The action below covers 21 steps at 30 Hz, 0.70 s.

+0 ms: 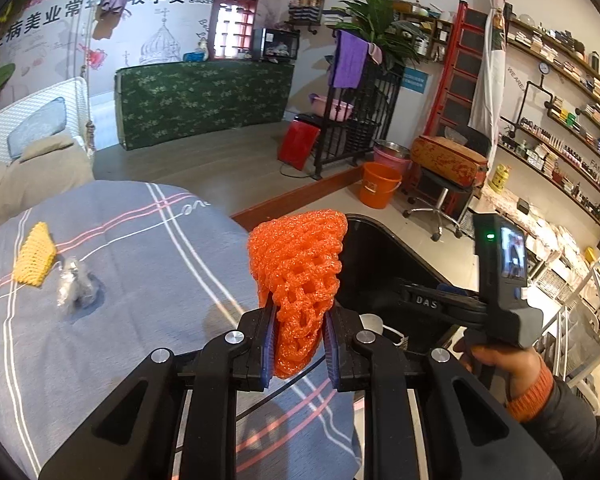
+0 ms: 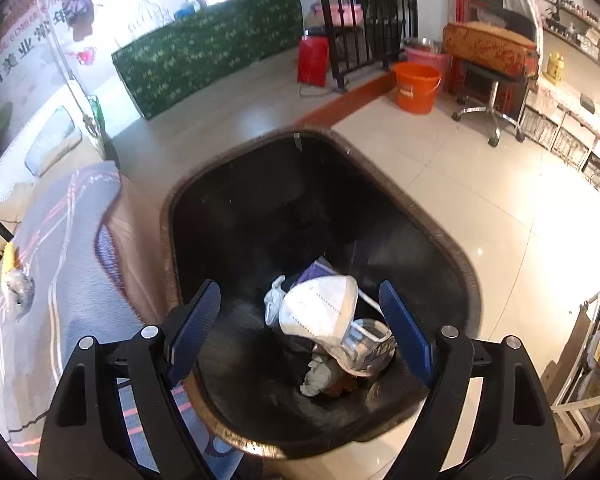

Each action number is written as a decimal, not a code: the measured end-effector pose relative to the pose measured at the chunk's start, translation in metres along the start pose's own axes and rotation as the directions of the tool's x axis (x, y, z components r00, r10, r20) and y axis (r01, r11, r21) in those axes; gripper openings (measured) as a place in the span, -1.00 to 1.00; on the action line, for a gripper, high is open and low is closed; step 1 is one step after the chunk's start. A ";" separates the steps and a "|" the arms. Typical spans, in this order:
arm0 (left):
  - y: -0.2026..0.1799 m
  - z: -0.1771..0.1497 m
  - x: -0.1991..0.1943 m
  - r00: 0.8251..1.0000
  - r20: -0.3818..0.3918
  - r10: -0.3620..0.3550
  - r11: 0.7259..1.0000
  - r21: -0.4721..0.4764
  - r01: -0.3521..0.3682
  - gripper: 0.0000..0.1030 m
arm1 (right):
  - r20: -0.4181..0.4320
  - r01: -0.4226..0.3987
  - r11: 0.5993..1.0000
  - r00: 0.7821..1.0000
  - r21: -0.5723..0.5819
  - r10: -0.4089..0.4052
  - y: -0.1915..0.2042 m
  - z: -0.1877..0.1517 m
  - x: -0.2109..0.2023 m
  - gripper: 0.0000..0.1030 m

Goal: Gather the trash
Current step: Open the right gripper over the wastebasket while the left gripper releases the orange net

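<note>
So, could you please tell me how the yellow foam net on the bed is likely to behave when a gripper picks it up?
The yellow foam net is open mesh, so probably very light. The orange foam net pinches narrow between the left gripper pads, suggesting it would squash similarly. It lies flat, unlikely to roll.

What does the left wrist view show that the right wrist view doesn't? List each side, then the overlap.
Left wrist view only: the left gripper shut on the orange net, and the person's hand holding the right gripper's body.

Right wrist view only: the right gripper open over the bin, with the white mask and other trash lying inside.

Both: the bin, the grey bedspread with the yellow net and crumpled clear wrapper on it, and the orange bucket on the floor.
</note>
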<state>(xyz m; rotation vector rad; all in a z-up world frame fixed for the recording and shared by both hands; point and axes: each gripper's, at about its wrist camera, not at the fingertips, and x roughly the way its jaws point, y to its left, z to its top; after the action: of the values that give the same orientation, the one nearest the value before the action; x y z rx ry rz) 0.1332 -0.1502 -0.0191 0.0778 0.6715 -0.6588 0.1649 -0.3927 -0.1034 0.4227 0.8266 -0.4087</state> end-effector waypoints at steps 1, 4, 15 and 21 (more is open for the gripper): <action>-0.002 0.001 0.003 1.000 -0.006 -0.007 1.000 0.005 0.007 -0.62 | 0.020 -0.005 1.000 1.000 0.002 0.005 -0.001 0.001 -0.006 0.62; -0.009 0.003 0.013 0.999 -0.021 -0.025 1.000 0.015 0.025 -0.62 | 0.075 -0.006 1.000 0.997 0.001 0.006 -0.004 0.001 -0.022 0.62; -0.041 0.012 0.060 0.991 -0.097 -0.094 0.994 0.053 0.100 -0.62 | 0.254 0.072 0.997 0.964 0.017 -0.074 -0.037 -0.001 -0.063 0.80; -0.060 0.014 0.091 0.980 -0.151 -0.130 0.987 0.070 0.142 -0.62 | 0.264 0.103 0.994 0.958 0.034 -0.108 -0.054 -0.007 -0.068 0.80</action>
<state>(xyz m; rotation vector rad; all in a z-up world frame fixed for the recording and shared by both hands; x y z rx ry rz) 0.1597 -0.2509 -0.0543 0.1572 0.7963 -0.8180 0.0921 -0.4218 -0.0657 0.3340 0.5855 -0.5604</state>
